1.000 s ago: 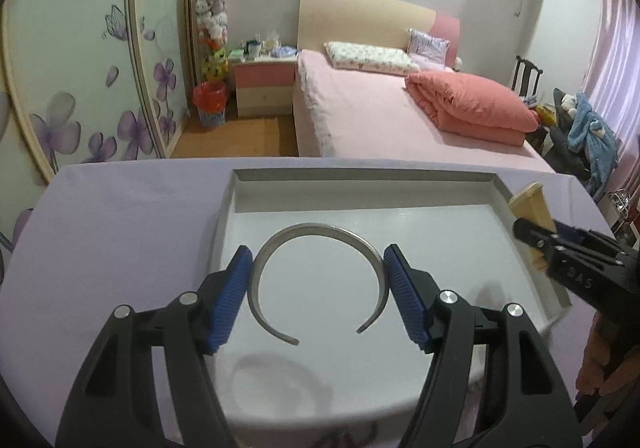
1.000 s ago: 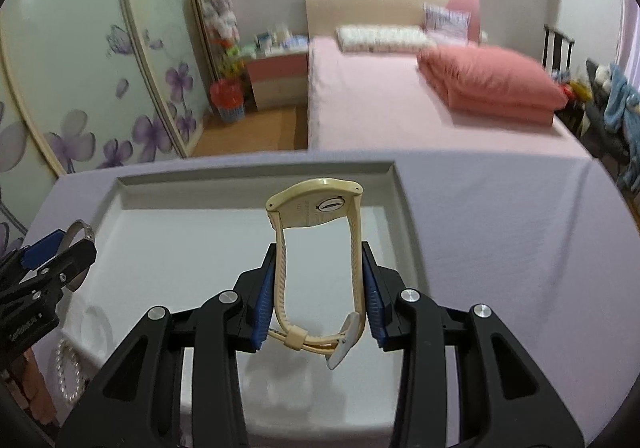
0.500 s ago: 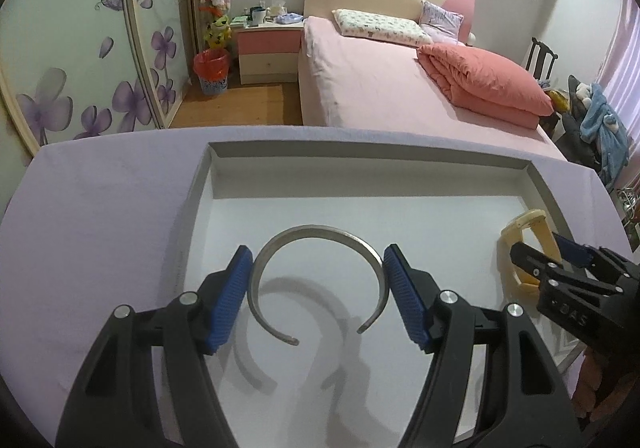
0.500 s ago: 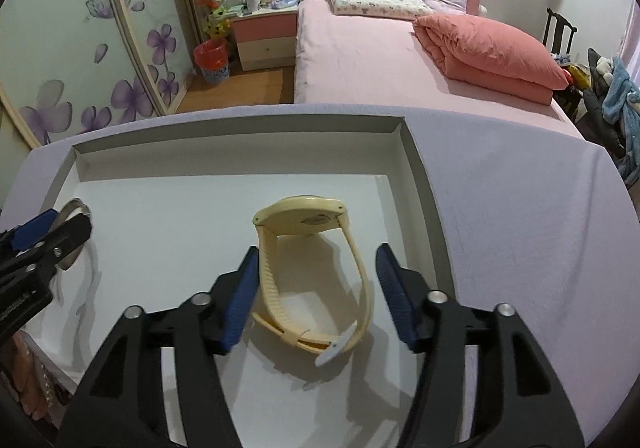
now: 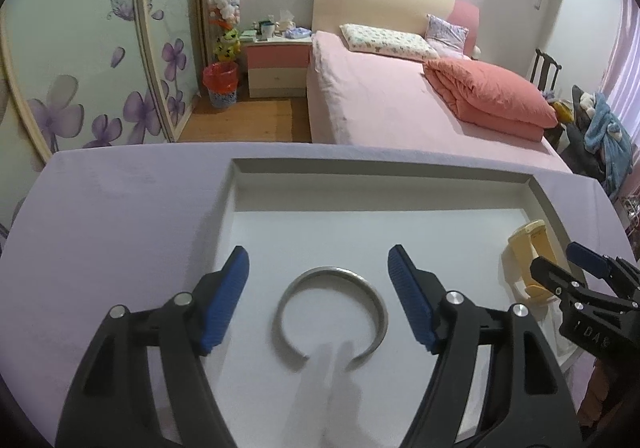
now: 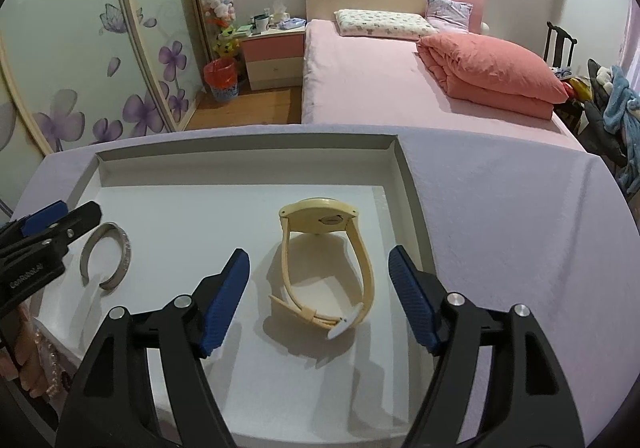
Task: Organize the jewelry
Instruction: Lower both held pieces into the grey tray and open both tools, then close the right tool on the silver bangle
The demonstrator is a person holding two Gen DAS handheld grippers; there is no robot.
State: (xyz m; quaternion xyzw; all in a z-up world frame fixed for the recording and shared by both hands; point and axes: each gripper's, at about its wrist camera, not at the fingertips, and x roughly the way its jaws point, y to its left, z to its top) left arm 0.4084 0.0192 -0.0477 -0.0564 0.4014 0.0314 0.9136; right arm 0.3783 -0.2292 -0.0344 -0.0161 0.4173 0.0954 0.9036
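The left gripper [image 5: 318,298] has just widened its jaws, and the silver bangle [image 5: 330,318] lies free between them on the white tray [image 5: 360,173]. The right gripper [image 6: 319,300] has likewise just been opening, the cream watch [image 6: 324,260] resting untouched between its blue pads [image 6: 224,302] near the tray's right wall.

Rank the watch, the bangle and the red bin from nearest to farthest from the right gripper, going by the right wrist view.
1. Watch, between the right gripper's open fingers, in the tray.
2. Bangle, left side of the tray.
3. Red bin, far back, beside the nightstand.
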